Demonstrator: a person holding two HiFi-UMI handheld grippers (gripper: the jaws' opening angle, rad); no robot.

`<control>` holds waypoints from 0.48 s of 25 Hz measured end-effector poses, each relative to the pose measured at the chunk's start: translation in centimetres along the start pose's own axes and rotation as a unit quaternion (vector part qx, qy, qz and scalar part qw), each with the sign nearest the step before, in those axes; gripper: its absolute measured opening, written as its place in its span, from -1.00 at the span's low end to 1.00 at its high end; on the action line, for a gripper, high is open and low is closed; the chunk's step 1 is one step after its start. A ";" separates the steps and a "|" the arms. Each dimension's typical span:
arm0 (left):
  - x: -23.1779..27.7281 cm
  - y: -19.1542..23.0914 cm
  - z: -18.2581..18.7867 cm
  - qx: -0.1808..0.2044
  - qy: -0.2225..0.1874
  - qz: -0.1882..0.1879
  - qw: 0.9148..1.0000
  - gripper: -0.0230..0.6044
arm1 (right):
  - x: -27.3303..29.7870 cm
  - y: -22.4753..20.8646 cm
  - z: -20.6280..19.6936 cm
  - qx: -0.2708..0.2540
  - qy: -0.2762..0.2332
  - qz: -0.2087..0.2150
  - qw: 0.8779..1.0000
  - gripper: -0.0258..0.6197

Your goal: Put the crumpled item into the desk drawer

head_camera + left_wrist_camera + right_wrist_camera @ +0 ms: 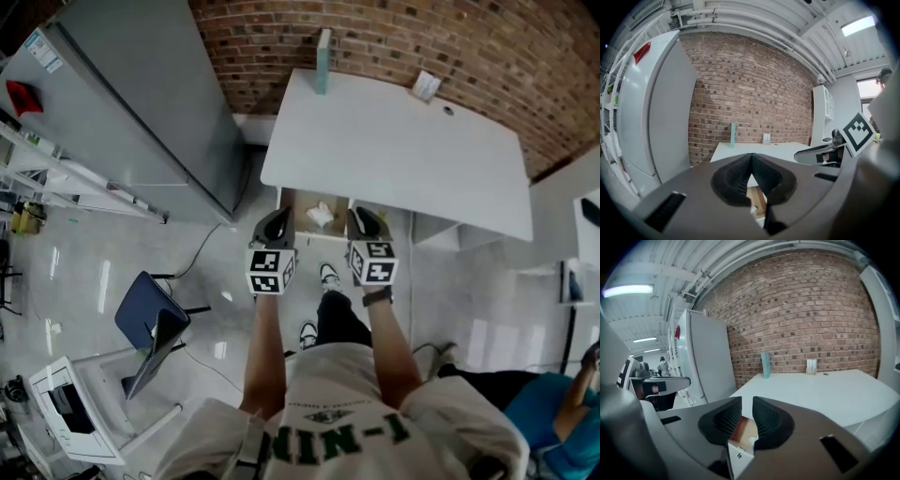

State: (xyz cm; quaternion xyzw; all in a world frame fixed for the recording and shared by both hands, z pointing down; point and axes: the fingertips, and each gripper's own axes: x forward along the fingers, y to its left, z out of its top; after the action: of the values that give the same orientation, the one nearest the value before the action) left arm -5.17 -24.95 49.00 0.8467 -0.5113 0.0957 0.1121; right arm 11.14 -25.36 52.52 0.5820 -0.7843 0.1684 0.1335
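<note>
Below front edge of white desk [394, 150], drawer [296, 208] stands pulled out; crumpled item [320, 215], white, lies inside on brown bottom. Both grippers hover at drawer front, one at each side, neither touching item. Right gripper [747, 416]: jaws nearly together, slim gap between ribbed pads, nothing held, drawer showing through gap. Left gripper [752, 157]: pad tips meet, closed on nothing. From head view, left gripper [275, 223] and right gripper [366, 221] flank item.
</note>
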 end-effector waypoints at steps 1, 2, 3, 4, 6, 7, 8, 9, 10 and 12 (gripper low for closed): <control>-0.3 -0.2 0.7 0.004 -0.009 -0.001 1.000 -0.93 | -0.6 0.1 0.9 -0.004 -0.013 -0.001 1.000 -0.72; -0.6 -0.3 1.5 0.009 -0.018 -0.002 1.000 -0.93 | -1.1 0.3 1.8 -0.007 -0.026 -0.002 1.000 -0.74; -0.9 -0.4 2.2 0.015 -0.026 -0.003 1.000 -0.93 | -1.6 0.4 2.6 -0.010 -0.038 -0.003 0.999 -0.76; -1.1 -0.6 2.8 0.020 -0.032 -0.004 0.999 -0.93 | -2.1 0.6 3.3 -0.013 -0.048 -0.004 0.999 -0.78; -1.7 -0.9 3.8 0.025 -0.045 -0.006 0.999 -0.93 | -2.9 0.9 4.7 -0.017 -0.065 -0.005 0.998 -0.80; -2.0 -1.0 4.3 0.027 -0.051 -0.007 0.998 -0.93 | -3.4 1.0 5.3 -0.019 -0.074 -0.006 0.997 -0.81; -2.3 -1.1 4.8 0.030 -0.058 -0.007 0.998 -0.93 | -3.8 1.2 6.0 -0.020 -0.085 -0.009 0.996 -0.82; -2.6 -1.3 5.2 0.034 -0.064 -0.007 0.997 -0.93 | -4.4 1.2 6.7 -0.023 -0.096 -0.013 0.995 -0.84; -3.0 -1.4 5.8 0.037 -0.071 -0.007 0.997 -0.93 | -4.9 1.3 7.5 -0.025 -0.109 -0.019 0.994 -0.85; -3.6 -1.4 7.0 0.045 -0.086 -0.004 0.995 -0.93 | -5.9 1.4 8.9 -0.032 -0.132 -0.031 0.990 -0.88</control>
State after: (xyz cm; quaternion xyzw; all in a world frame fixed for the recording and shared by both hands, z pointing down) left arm -5.26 -23.33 41.23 0.8580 -0.5108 0.0448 0.0298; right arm 11.42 -23.57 41.90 0.6187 -0.7815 0.0606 0.0532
